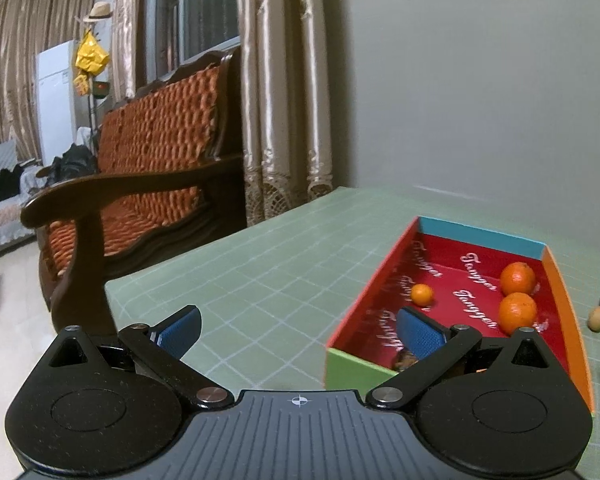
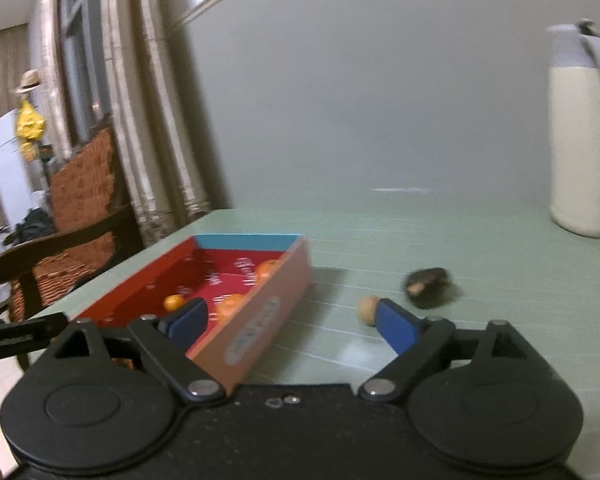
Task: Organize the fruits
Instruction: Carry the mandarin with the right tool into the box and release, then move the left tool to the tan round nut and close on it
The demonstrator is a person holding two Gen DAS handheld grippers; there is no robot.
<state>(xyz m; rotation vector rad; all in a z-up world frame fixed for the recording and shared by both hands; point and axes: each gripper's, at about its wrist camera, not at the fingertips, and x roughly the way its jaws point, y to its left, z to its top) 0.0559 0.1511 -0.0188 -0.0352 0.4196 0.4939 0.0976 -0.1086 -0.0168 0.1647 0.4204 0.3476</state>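
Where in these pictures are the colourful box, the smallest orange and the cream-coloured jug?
colourful box [image 1: 384, 273], left wrist view, on its long salmon-coloured side rim.
smallest orange [image 1: 422, 294], left wrist view, on the middle of its peel.
cream-coloured jug [image 2: 578, 152], right wrist view, on the middle of its body.

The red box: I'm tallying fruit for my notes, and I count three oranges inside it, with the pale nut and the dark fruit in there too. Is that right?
Not quite. The three oranges are in the red box, but the pale nut and the dark fruit lie outside it on the green table, to the box's right. Both wrist views show this.
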